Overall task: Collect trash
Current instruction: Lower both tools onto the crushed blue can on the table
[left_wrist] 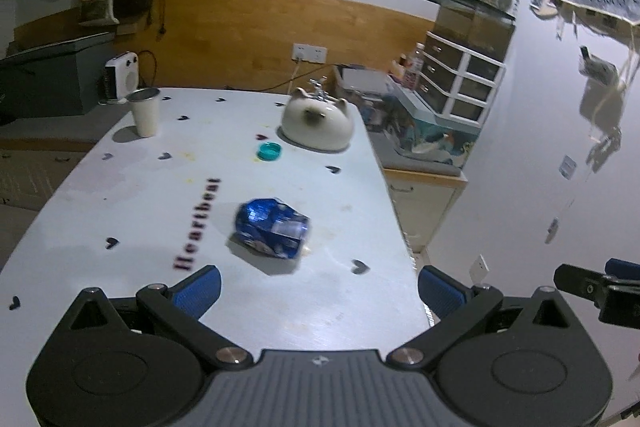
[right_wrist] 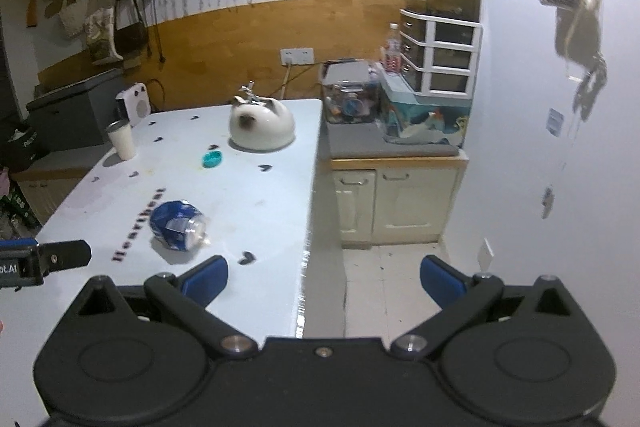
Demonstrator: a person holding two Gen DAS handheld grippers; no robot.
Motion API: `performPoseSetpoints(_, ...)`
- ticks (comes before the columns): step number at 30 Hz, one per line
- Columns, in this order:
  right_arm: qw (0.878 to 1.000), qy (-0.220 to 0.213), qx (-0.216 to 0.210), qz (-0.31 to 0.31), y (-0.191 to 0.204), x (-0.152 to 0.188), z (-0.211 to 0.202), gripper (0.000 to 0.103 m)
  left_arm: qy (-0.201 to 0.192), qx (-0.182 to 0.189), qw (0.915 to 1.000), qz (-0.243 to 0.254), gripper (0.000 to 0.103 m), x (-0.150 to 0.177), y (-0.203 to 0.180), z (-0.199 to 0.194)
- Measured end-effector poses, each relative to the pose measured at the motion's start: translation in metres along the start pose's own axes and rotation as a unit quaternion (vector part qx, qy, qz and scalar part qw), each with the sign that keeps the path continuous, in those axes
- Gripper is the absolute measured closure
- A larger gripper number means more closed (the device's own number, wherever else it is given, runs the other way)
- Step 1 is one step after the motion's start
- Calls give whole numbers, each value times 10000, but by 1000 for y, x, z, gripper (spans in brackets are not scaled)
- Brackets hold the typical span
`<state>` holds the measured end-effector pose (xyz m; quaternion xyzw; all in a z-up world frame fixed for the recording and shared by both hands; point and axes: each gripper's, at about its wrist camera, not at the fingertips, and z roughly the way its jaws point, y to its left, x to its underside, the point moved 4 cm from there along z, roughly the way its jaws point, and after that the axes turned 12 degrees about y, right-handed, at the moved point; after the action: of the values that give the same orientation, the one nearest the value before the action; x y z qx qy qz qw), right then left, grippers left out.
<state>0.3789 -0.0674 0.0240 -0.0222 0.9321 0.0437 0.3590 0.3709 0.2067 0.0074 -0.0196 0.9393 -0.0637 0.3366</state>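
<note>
A crushed blue can (left_wrist: 272, 229) lies on its side on the white table (left_wrist: 120, 195), beside the word "Heartbeat". It also shows in the right wrist view (right_wrist: 178, 225). A small teal cap (left_wrist: 269, 151) lies farther back; it shows in the right wrist view too (right_wrist: 212, 159). My left gripper (left_wrist: 320, 291) is open and empty, above the table's near side, short of the can. My right gripper (right_wrist: 324, 281) is open and empty, over the table's right edge. Part of the right gripper shows at the left wrist view's right edge (left_wrist: 596, 287).
A white cat-shaped pot (left_wrist: 318, 123) stands at the back right of the table and a white cup (left_wrist: 145, 111) at the back left. A low cabinet (right_wrist: 396, 203) with boxes and a drawer unit (right_wrist: 440, 55) stands right of the table. A small heater (left_wrist: 120, 77) sits behind.
</note>
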Motion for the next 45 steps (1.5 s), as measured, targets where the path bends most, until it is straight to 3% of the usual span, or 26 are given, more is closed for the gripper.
performPoseSetpoints(6, 9999, -18, -88, -82, 38, -14, 15, 0, 1, 60, 9997, -242, 0, -17, 38, 13)
performPoseSetpoints(13, 9990, 15, -399, -194, 68, -45, 59, 0, -12, 187, 9976, -667, 0, -38, 62, 45)
performPoseSetpoints(20, 9881, 99, -1294, -824, 91, -92, 129, 0, -5, 426, 9954, -859, 0, -65, 86, 90)
performPoseSetpoints(23, 9786, 280, -1770, -1011, 99, -111, 166, 10, 45, 581, 9939, -935, 2, -76, 95, 112)
performPoseSetpoints(27, 9662, 632, -2200, -1189, 114, -126, 217, 14, 179, 796, 9906, -1099, 13, -86, 107, 147)
performPoseSetpoints(33, 9392, 1220, -2892, -1389, 133, -136, 291, 20, 687, 1326, 9708, -1876, 40, -76, 127, 199)
performPoseSetpoints(37, 9245, 1517, -3234, -1333, 142, -138, 331, 27, 994, 1551, 9568, -2248, 44, -57, 131, 226)
performPoseSetpoints(41, 9062, 1886, -3630, -1072, 150, -136, 366, 30, 933, 1846, 9436, -2586, 44, -48, 133, 241)
performPoseSetpoints(44, 8846, 2109, -4068, -869, 159, -130, 377, 35, 884, 1846, 9428, -2630, 44, -46, 136, 247)
performPoseSetpoints(45, 8765, 2163, -4217, -850, 162, -127, 378, 43, 876, 1835, 9436, -2614, 47, -47, 137, 248)
